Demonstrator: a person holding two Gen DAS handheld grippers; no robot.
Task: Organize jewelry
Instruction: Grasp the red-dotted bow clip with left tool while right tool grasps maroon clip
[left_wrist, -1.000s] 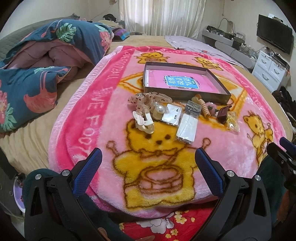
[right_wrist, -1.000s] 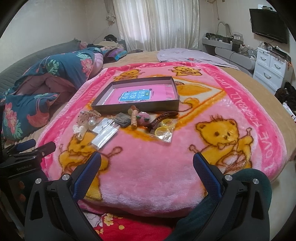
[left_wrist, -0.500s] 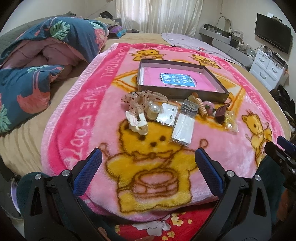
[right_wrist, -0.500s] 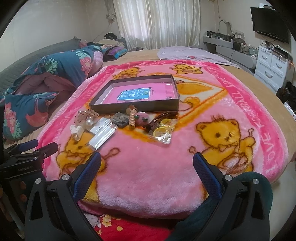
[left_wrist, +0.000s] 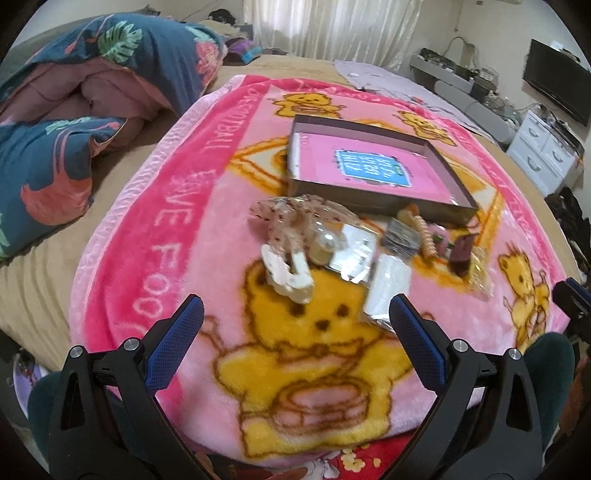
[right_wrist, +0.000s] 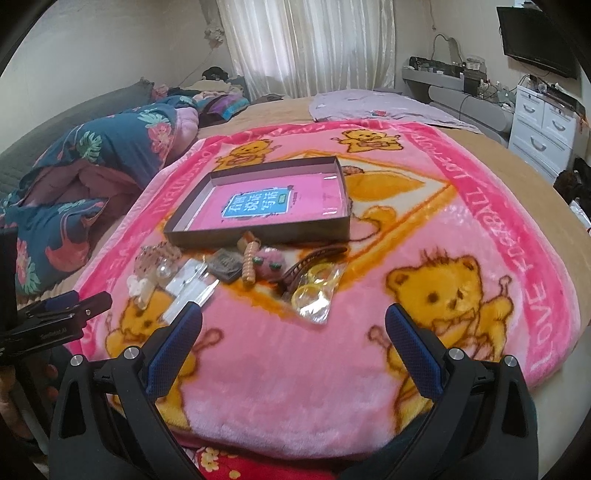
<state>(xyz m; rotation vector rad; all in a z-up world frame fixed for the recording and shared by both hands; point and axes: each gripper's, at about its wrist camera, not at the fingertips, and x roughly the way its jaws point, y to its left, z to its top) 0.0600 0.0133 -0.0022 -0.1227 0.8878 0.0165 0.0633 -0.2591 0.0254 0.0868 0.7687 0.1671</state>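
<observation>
A shallow dark box with a pink bottom (left_wrist: 369, 166) (right_wrist: 266, 199) lies on a pink bear blanket (left_wrist: 325, 354) (right_wrist: 332, 350). In front of it sits a row of jewelry: a white hair claw (left_wrist: 286, 275), a sheer spotted bow (left_wrist: 295, 216), clear packets (left_wrist: 388, 291) (right_wrist: 192, 291), a beaded piece (right_wrist: 250, 264), a pink fuzzy piece (right_wrist: 271, 262), a dark hair clip (right_wrist: 314, 258) and a bag of yellow rings (right_wrist: 314, 293). My left gripper (left_wrist: 295, 321) hangs open just short of the claw and packets. My right gripper (right_wrist: 293, 323) is open before the ring bag.
A folded blue floral quilt (left_wrist: 74, 110) (right_wrist: 92, 173) lies to the left on the bed. A lilac cloth (right_wrist: 369, 107) lies beyond the blanket. White drawers (right_wrist: 543, 125) and a wall TV (left_wrist: 557, 88) stand at the right. The other gripper shows at each view's edge.
Both grippers have moved forward toward the jewelry, the left one more; the items look nearer and larger. Jaws stay wide. Nothing on the blanket has moved.
</observation>
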